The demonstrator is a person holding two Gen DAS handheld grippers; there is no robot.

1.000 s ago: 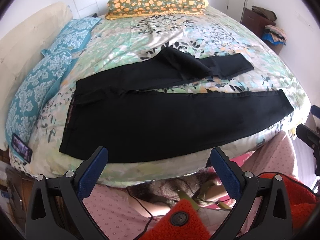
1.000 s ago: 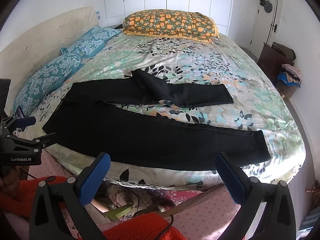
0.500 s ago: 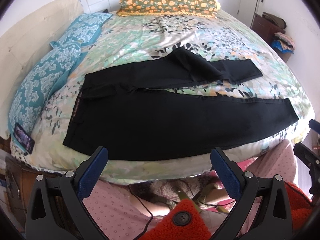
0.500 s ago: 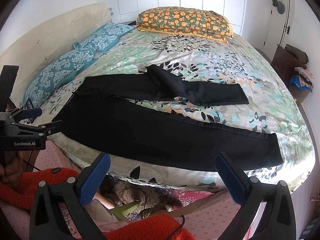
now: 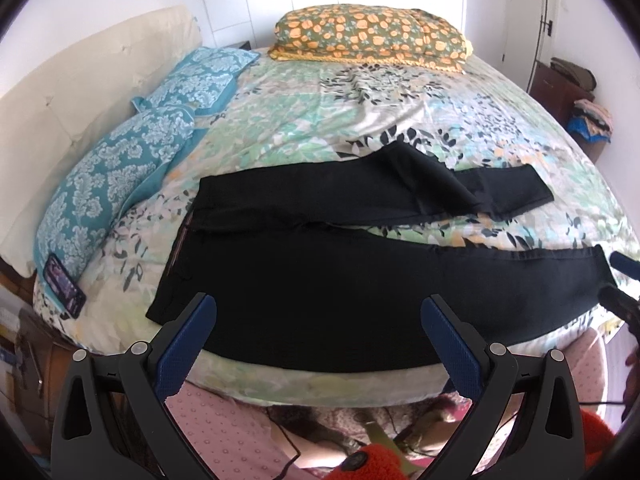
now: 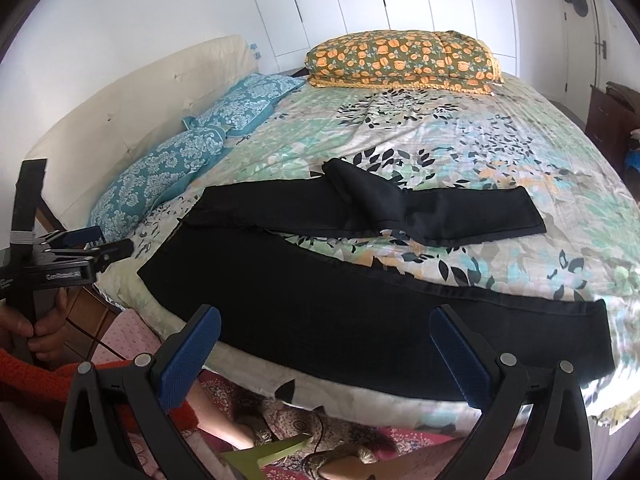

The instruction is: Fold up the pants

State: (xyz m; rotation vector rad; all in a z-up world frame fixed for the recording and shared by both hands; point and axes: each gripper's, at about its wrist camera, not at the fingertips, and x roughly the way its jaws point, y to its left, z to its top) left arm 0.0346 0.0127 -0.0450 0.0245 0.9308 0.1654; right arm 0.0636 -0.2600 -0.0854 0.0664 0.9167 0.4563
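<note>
Fingers [image 5: 188,344] on your left gripper [image 5: 320,332] spread wide, holding nothing; same for your right gripper [image 6: 326,344]. Both hover off the bed's [image 6: 500,152] near edge, clear of the fabric. Black pants [image 6: 360,312] lie flat on the floral cover: near leg runs along the edge, waistband to your left, far leg kinked mid-length (a raised fold). Beyond: two teal pillows [image 5: 120,172] at the headboard, orange floral quilt [image 6: 404,62] at the far side.

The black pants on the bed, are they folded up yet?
Not yet. The black pants lie spread flat, legs apart; only the far leg has a rumple.
</note>
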